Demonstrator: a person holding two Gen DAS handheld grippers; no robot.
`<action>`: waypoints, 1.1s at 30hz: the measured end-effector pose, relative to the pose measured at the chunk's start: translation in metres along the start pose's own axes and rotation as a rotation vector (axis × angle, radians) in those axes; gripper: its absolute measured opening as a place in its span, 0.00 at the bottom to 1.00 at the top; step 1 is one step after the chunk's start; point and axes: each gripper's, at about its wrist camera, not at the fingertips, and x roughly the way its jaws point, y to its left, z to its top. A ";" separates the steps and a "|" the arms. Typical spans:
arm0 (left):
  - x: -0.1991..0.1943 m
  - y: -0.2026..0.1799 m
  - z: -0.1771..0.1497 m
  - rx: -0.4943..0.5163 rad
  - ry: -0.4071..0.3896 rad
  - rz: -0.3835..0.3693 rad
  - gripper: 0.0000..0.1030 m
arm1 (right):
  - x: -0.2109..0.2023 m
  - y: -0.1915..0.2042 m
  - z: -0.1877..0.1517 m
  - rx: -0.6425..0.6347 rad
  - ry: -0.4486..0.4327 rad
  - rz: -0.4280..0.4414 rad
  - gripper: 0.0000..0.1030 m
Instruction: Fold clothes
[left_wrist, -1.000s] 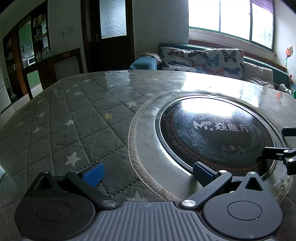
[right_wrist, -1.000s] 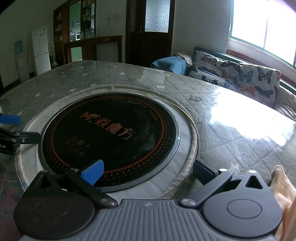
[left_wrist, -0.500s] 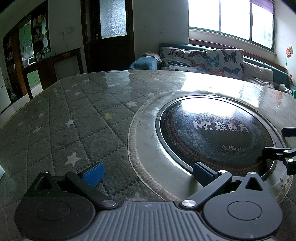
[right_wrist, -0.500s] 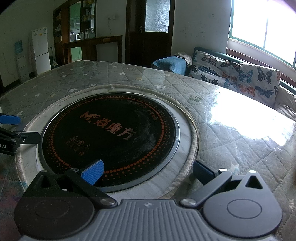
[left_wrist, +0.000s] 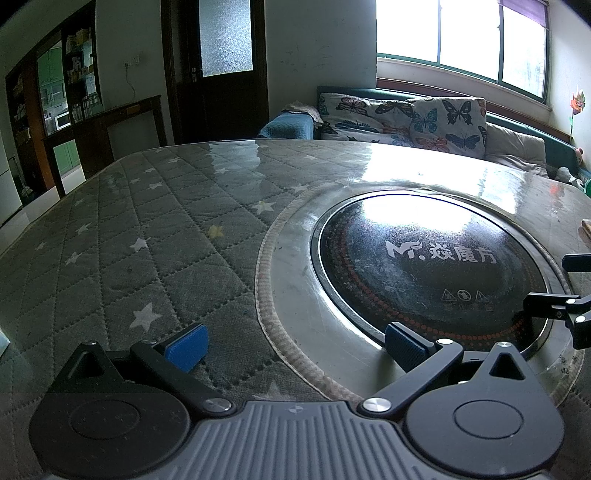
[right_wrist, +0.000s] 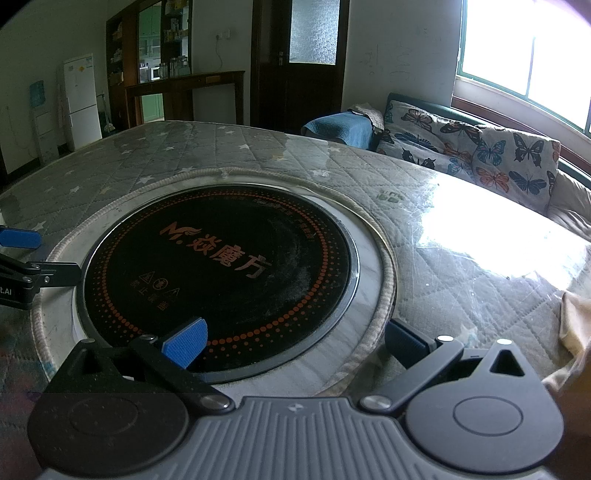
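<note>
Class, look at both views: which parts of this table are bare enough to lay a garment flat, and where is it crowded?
Bare: the quilted cover left of the hob, out to the table's edge, and the strip behind the hob toward the sofa. Crowded: the near edge, where the open left tool and open right tool sit, and the right edge, where a beige cloth lies.

One desk (left_wrist: 155, 236) with a quilted star cover, and one round black hotplate (right_wrist: 218, 273) set into it. Two hand-held grippers: the left hand-held gripper (left_wrist: 295, 341) and the right hand-held gripper (right_wrist: 293, 341) (each with two blue-padded fingers, spread apart). One beige cloth (right_wrist: 574, 325) at the desk's right edge. One sofa (left_wrist: 406, 118), one white fridge (right_wrist: 81, 99).
</note>
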 end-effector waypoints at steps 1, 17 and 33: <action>0.000 0.000 0.000 0.000 0.000 0.000 1.00 | 0.000 0.000 0.000 0.000 0.000 0.000 1.00; 0.000 0.000 0.000 0.000 0.000 0.000 1.00 | 0.000 0.000 0.000 0.000 0.000 0.000 1.00; 0.000 0.000 0.000 0.000 0.000 0.000 1.00 | 0.000 0.000 0.000 0.000 0.000 0.000 1.00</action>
